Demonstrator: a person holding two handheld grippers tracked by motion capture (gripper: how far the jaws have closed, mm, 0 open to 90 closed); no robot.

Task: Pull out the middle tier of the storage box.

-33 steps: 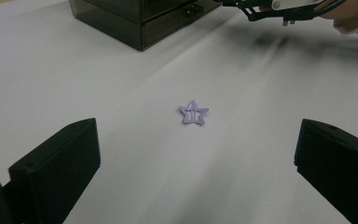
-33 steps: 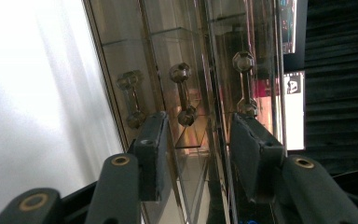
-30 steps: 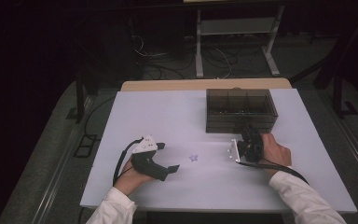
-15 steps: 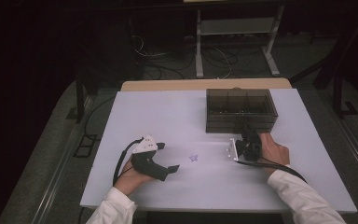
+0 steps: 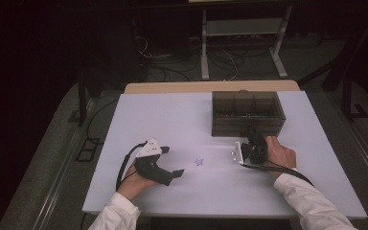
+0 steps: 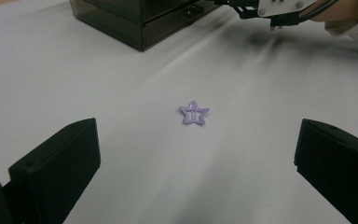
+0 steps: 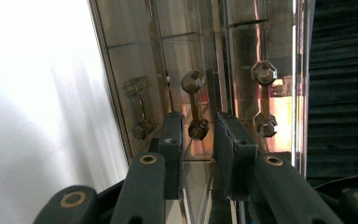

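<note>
**benchrat:** Right gripper is up against the front of the smoky drawer box at the far right of the table. Its jaws have just been closing around the drawer handle, that little dumbbell-shaped knob bar. There's a sliver of gap on each side, so I'd say the pads aren't pressing on it yet. Tips?

**drawerguy:** Finish the squeeze first, then pull. Keep the handle centred between the pads like it is now, and grab the thin shaft, not the faceted knob, or it'll slip off. Pull straight back along the drawer's run; any sideways twist probably jams it or drags the whole box, since it looks light.

**benchrat:** And the other hand? Left gripper sits on the table near the front left, jaws spread wide, nothing in them. The purple star hair clip lies flat out in the open ahead of it, between the two grippers, well apart from the box.

**drawerguy:** Leave it parked. If the box slides, I'd use the left to brace it.
</note>
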